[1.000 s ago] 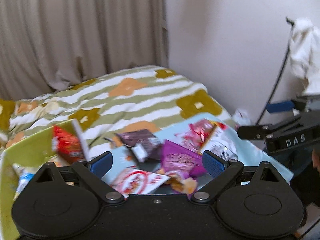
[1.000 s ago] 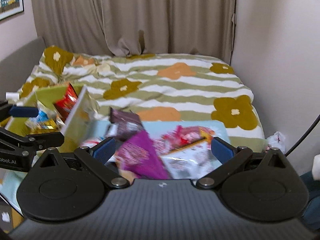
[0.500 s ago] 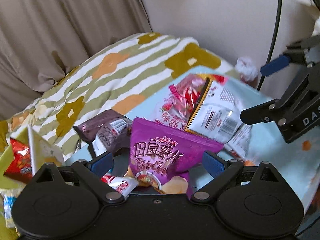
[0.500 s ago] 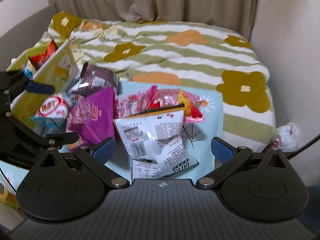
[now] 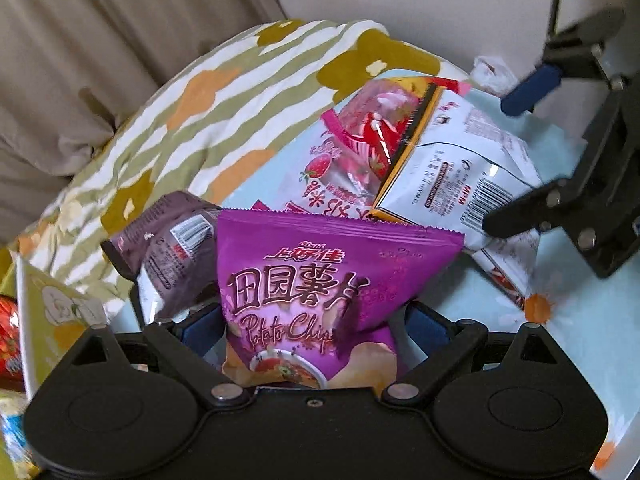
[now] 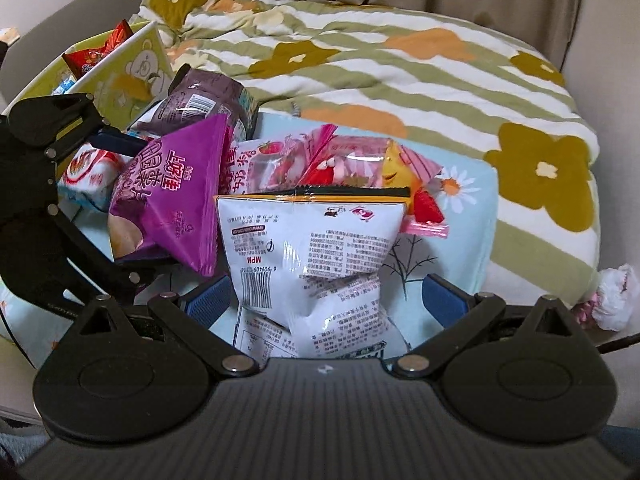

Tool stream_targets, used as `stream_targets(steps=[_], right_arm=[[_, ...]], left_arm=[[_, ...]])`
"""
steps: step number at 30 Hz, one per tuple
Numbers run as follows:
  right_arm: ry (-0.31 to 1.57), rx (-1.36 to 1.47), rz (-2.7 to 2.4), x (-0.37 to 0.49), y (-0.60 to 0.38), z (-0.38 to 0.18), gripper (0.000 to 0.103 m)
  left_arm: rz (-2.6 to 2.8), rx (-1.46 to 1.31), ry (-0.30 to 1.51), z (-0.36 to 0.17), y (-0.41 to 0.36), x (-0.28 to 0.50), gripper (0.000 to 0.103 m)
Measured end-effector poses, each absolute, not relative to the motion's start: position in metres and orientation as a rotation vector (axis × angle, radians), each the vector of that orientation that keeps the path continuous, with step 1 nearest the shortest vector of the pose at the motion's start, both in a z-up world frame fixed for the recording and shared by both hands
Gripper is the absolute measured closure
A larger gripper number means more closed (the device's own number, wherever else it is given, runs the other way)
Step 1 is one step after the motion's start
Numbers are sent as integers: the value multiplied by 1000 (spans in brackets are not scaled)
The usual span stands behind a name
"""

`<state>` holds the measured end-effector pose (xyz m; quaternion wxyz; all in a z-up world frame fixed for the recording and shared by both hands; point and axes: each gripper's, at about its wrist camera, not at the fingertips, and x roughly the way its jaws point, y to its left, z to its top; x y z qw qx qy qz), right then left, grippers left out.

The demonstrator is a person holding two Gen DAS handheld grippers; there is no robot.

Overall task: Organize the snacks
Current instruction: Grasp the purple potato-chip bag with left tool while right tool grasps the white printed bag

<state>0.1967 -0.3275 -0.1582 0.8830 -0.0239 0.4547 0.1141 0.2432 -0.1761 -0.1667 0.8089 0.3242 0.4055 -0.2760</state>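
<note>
Over the snack pile: I've dropped both grippers in, jaws wide, nothing gripped yet.
Left gripper (image 5: 314, 330) now straddles the purple chip bag (image 5: 316, 280); right gripper (image 6: 326, 300) straddles the white bag (image 6: 312, 248). Box (image 6: 132, 68) sits left.

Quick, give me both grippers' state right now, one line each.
Left gripper: open, jaws wide on either side of the purple chips bag, not gripping.
Right gripper: open, jaws wide around the white snack bag, not gripping.
</note>
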Motion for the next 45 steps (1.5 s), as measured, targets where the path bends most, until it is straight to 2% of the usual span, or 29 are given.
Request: stream_targets(steps=[2, 4, 7, 15, 31, 33, 37, 45], right_arm=[[953, -47, 248, 200, -328, -162, 0], [956, -48, 259, 202, -330, -165, 0], [962, -47, 271, 205, -332, -168, 0], [982, -22, 277, 203, -335, -175, 0], [979, -75, 315, 198, -323, -183, 0], [979, -73, 321, 197, -323, -182, 5], [969, -73, 332, 190, -321, -177, 23], [931, -61, 320, 170, -317, -156, 34]], left_arm=[[-579, 678, 884, -169, -176, 246, 7], [-570, 654, 902, -171, -174, 249, 17], [-561, 599, 913, -169, -172, 251, 23], [-525, 534, 925, -165, -174, 240, 28], [-464, 458, 908, -145, -163, 207, 29], [-462, 439, 903, -140, -161, 202, 29], [-456, 419, 884, -132, -158, 191, 29], [-448, 348, 833, -104, -147, 169, 29]])
